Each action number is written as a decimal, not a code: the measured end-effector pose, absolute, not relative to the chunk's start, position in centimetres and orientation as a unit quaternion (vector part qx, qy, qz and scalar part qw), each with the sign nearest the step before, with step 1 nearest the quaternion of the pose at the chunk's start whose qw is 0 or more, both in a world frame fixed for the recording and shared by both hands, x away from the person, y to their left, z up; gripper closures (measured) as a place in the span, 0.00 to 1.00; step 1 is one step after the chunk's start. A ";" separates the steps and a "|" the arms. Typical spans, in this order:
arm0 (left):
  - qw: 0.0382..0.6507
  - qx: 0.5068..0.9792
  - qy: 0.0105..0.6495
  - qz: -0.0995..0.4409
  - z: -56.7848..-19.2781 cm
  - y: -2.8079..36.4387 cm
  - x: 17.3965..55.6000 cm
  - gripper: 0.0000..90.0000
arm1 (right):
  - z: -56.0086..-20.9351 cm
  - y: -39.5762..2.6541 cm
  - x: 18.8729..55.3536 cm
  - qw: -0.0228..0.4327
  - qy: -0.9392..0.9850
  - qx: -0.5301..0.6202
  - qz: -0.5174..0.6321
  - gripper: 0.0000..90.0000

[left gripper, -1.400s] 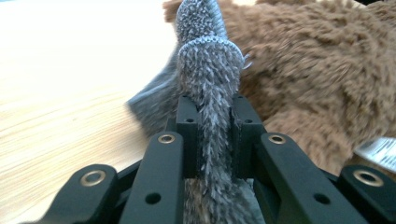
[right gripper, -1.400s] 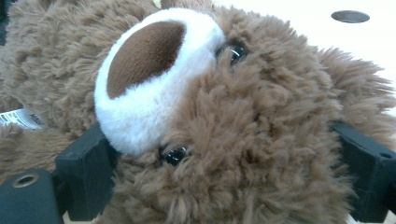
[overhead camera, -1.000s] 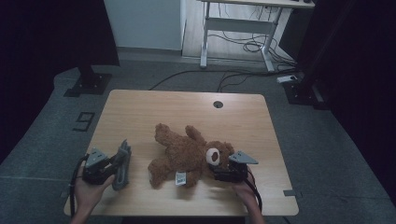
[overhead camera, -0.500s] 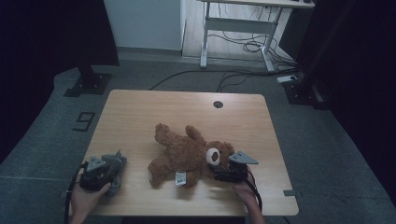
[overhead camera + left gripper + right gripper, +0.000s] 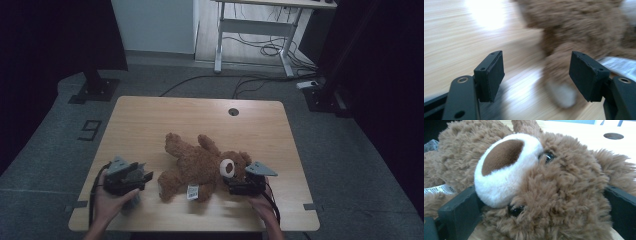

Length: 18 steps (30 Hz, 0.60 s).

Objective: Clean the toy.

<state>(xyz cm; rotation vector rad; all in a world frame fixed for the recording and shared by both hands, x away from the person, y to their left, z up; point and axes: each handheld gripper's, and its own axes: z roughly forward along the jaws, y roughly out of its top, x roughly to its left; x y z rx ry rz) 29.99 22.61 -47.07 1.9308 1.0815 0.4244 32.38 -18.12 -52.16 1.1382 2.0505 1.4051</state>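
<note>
The teddy bear [image 5: 202, 167] lies on its back at the six o'clock side of the tabletop [image 5: 150, 120], head toward three o'clock. The right gripper [image 5: 239, 186] has its fingers [image 5: 456, 211] set wide around the bear's head, likely pinning it in place. At the bear's nine o'clock, the left gripper [image 5: 142, 179] has just been spreading its fingers [image 5: 490, 75]; nothing sits between them, and they aim at a paw. The fur is shaggy brown, the muzzle white, with a paper tag [image 5: 193, 191] on it.
</note>
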 end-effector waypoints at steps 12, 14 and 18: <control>0.393 0.823 0.394 0.113 -49.4 13.7 33.6 0.35 | -50.9 -19.2 31.8 0.215 0.716 0.416 0.517 0.00; 0.399 0.820 0.396 0.105 -49.5 14.0 33.7 0.35 | -50.8 -19.6 31.4 0.209 0.715 0.422 0.516 0.00; 0.406 0.819 0.397 0.083 -49.9 14.3 33.9 0.34 | -51.4 -20.0 30.9 0.188 0.723 0.433 0.504 0.00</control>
